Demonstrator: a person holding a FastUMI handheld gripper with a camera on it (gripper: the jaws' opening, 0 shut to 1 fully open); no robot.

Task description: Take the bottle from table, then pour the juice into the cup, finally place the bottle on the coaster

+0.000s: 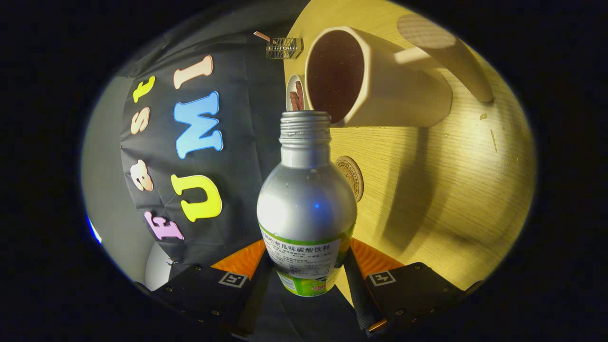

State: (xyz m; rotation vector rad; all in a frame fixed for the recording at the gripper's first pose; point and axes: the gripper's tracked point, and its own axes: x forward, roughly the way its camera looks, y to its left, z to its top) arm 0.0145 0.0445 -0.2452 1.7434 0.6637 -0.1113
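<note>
**Bottle tipped toward the cup, clamped in the claw**

Claw (306,273) clenched on the bottle (306,199), one finger pressing each side of the labelled lower body, base tucked back between the fingers. Silver-bodied, with a green and white label band low down and a bare threaded neck, cap off. Long axis running straight ahead along the fingers, open mouth leading, base nearest the camera. Scene rolled sideways: bench (451,190) of pale wood grain standing like a wall on one side, booth cloth on the other, hence bottle lying roughly level with the bench top rather than upright.

Mouth of the bottle right at the rim of the cup (380,90), overlapping its lower lip; contact or a small gap, cannot tell. Cup cream outside, dark inside, standing on the bench, its opening facing back toward the bottle. Liquid level inside too dark to judge, and no visible stream at the neck.

Coaster (351,175), round and brown with a patterned face, flat on the bench just beside the bottle's shoulder, partly hidden behind it. Beyond the cup, a small white dish (294,92) with brown pieces in it, and farther off a small wire rack (284,47) at the bench's far edge.
</note>
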